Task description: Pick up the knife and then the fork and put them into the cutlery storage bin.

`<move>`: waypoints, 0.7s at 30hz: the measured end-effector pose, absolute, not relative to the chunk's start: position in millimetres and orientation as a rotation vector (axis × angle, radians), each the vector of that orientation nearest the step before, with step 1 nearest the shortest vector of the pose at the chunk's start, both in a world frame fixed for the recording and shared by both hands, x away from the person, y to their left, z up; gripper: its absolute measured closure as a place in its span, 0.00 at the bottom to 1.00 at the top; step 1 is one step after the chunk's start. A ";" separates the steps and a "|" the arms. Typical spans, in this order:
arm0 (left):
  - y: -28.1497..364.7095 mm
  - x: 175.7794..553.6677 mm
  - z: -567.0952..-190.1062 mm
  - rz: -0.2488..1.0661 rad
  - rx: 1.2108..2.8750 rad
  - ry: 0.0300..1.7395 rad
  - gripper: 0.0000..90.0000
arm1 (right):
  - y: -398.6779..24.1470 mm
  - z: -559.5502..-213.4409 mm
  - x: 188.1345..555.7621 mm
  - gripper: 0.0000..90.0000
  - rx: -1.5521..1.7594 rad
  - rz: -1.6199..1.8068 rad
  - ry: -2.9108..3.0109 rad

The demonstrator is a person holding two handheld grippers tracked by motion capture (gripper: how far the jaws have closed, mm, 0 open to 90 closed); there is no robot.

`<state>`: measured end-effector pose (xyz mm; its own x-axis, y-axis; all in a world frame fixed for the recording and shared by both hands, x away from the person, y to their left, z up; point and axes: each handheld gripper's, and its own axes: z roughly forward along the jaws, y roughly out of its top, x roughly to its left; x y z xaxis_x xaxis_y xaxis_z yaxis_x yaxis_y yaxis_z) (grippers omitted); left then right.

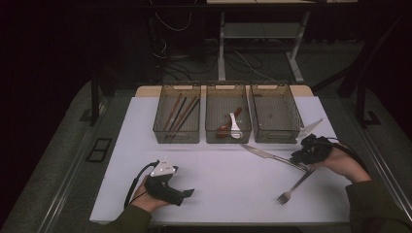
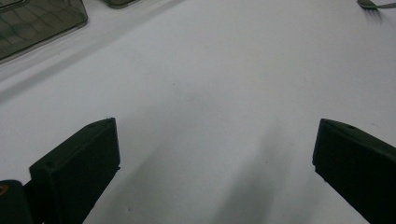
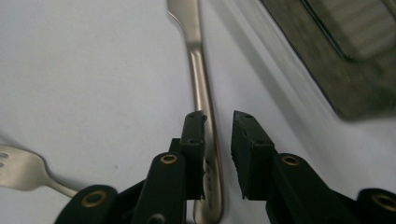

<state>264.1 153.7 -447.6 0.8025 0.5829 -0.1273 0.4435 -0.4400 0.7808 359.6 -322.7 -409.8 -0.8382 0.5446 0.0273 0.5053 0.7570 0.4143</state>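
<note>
Right gripper [image 3: 218, 154] has its jaws only a narrow gap apart, and the knife [image 3: 201, 84] handle sits in that gap, running up past the left fingertip [image 3: 195, 122], with nothing clearly pinching it yet as far as I can tell. The fork [image 3: 21, 170] lies off to the left of those fingers, pretty close. Risk here, I'd guess: the thin, slick handle could skid or pivot out when the jaws close, or the fingers nudge the fork. Left gripper [image 2: 215, 158] hangs wide open over bare white table [image 1: 218, 174]. Beyond the fingers sit three bins [image 1: 228, 121], then dark floor with cables and desk legs.
</note>
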 end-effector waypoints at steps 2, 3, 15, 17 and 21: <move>153.3 263.9 -446.8 0.202 2.104 0.747 0.00 | -310.8 -407.8 365.8 0.80 0.805 0.566 2.898; 153.3 263.8 -446.4 0.205 2.107 0.741 0.00 | -304.7 -407.4 369.0 0.80 0.780 0.531 2.919; 152.2 266.9 -444.1 0.223 2.105 0.718 0.00 | -259.4 -416.4 395.1 0.79 0.676 0.238 3.049; 152.5 267.2 -444.0 0.223 2.104 0.720 0.00 | -256.1 -417.4 397.1 0.80 0.663 0.212 3.057; 151.9 266.9 -444.9 0.218 2.106 0.720 0.00 | -250.6 -419.2 400.3 0.83 0.655 0.156 3.069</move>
